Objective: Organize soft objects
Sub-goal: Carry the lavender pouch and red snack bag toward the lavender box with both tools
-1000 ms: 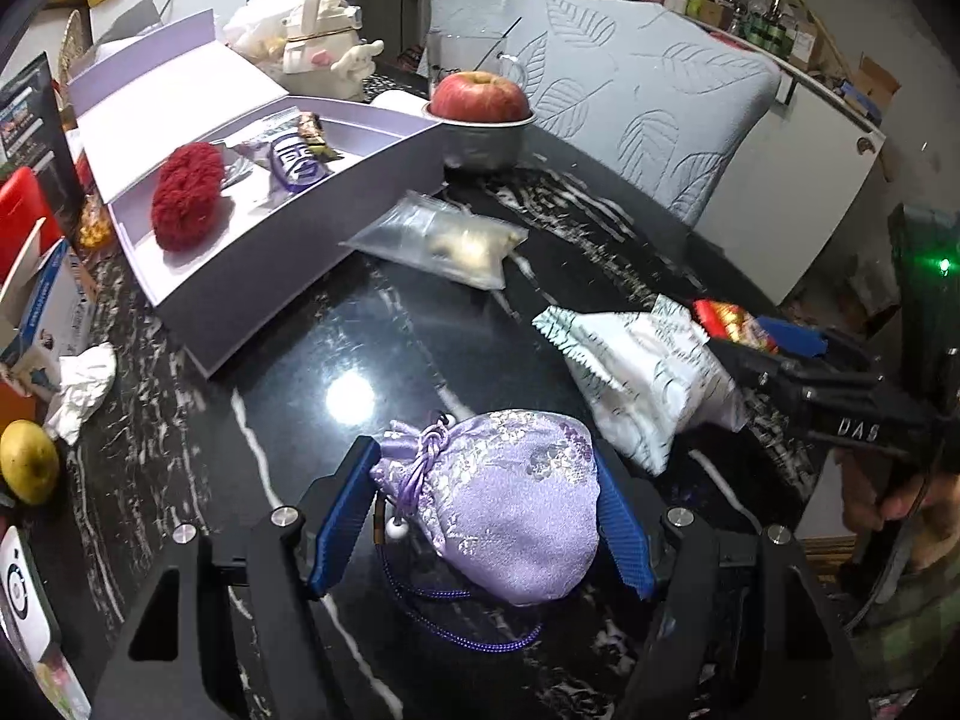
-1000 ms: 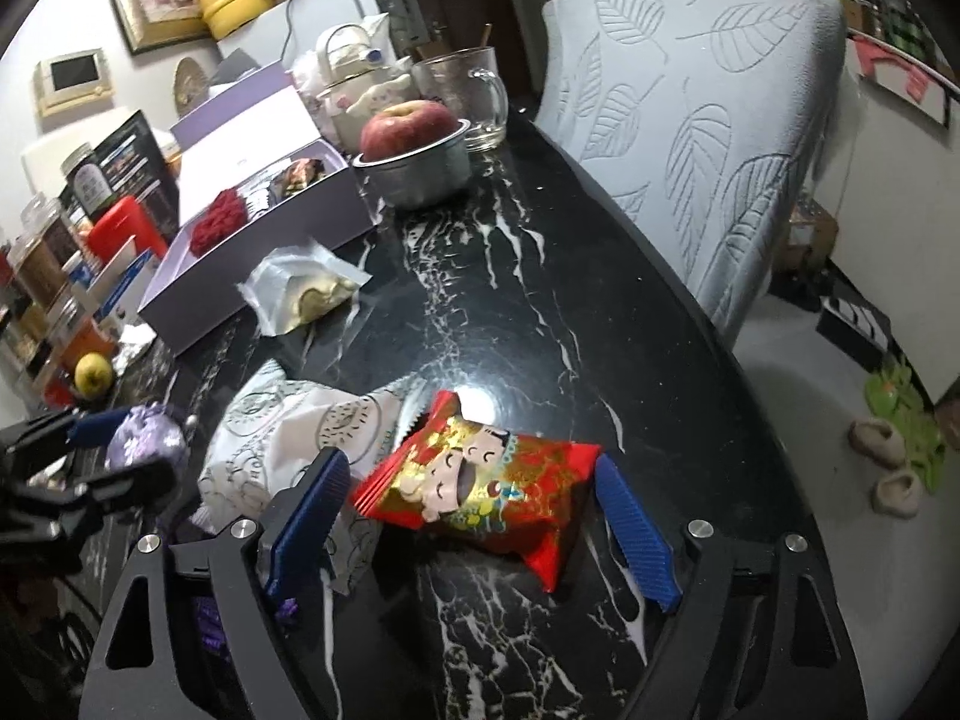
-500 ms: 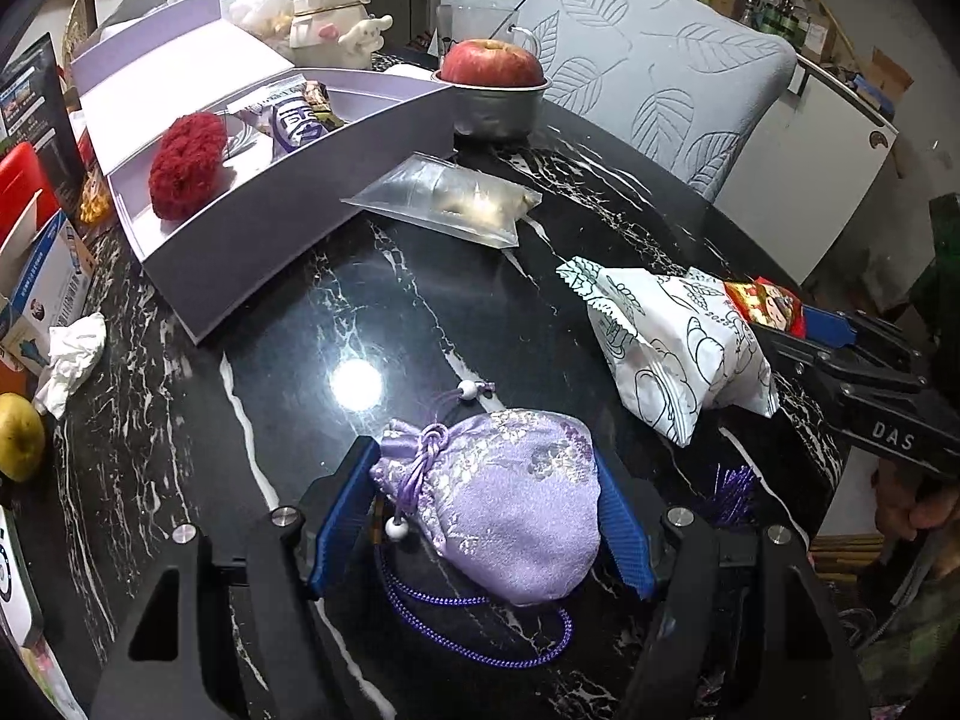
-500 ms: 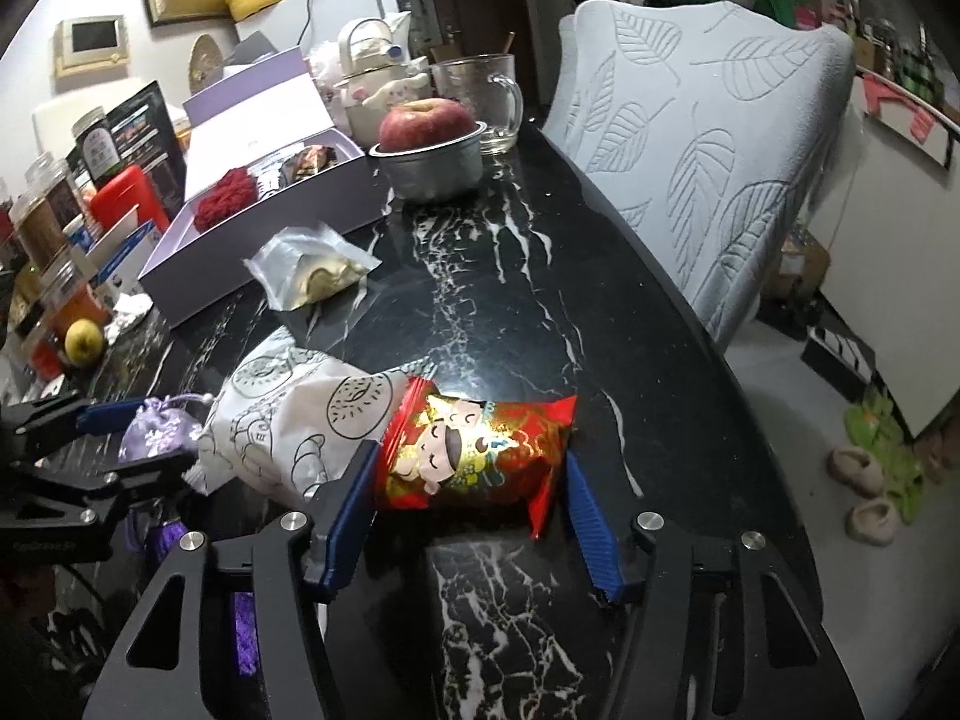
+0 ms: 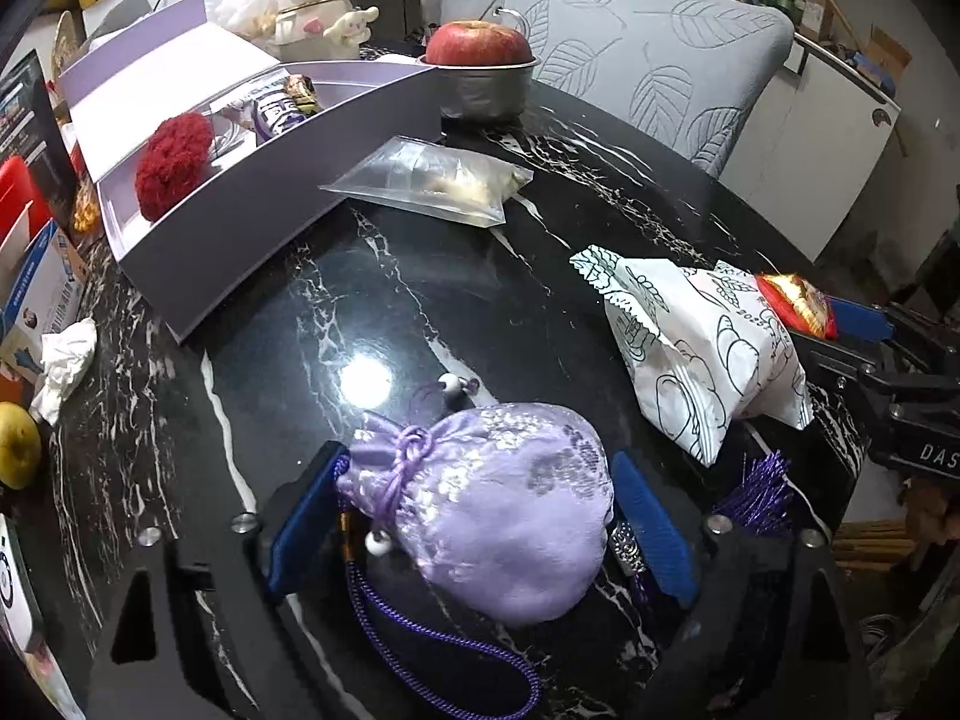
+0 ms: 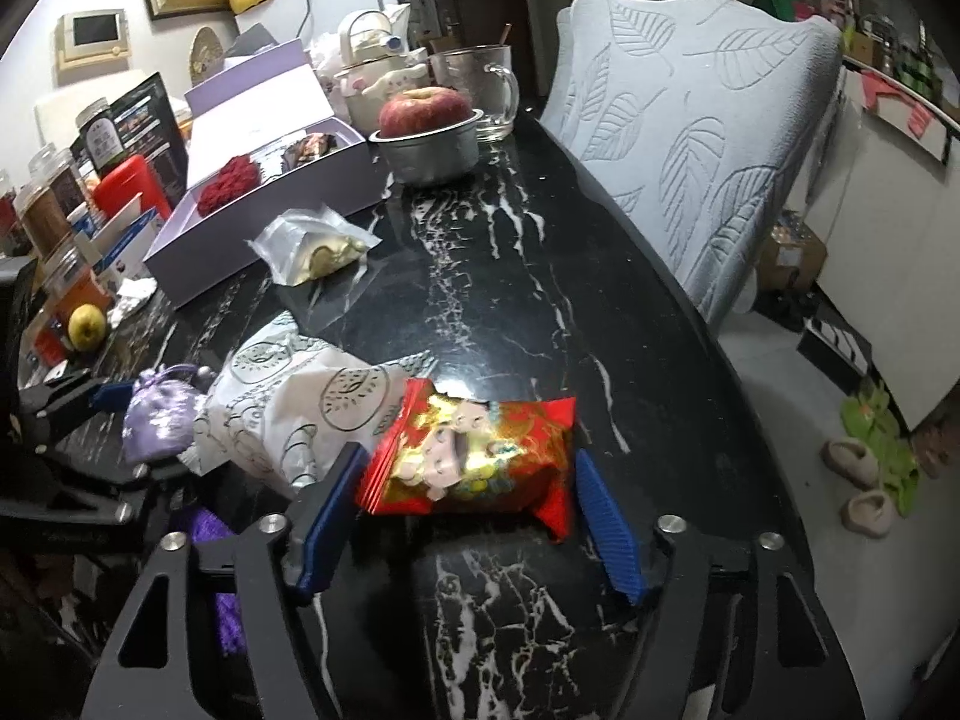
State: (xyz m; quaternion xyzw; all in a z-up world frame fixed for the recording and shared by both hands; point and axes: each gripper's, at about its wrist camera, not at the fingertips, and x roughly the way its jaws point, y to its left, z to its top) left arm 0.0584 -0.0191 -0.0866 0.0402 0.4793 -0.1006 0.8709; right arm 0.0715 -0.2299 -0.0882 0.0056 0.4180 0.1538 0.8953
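Observation:
My left gripper (image 5: 480,498) is shut on a lilac embroidered drawstring pouch (image 5: 504,504), held just above the black marble table; its purple cord hangs below. My right gripper (image 6: 468,480) is shut on a red and gold snack packet (image 6: 474,456), lifted off the table. A white printed packet (image 5: 690,348) lies between the two grippers and also shows in the right wrist view (image 6: 288,414). A clear bag (image 5: 432,183) lies further back. The open lilac box (image 5: 252,180) holds a red knitted ball (image 5: 174,162) and wrapped snacks (image 5: 276,108).
An apple in a metal bowl (image 5: 480,75) stands behind the box, with a glass mug (image 6: 480,90) and a white teapot (image 5: 306,18). A leaf-patterned chair back (image 6: 690,120) lines the table's right side. A yellow fruit (image 5: 15,444), crumpled tissue (image 5: 63,366) and cartons crowd the left edge.
Both grippers have lifted and drawn back with their loads. The right gripper closed on the red packet, which now sits higher between its fingers.

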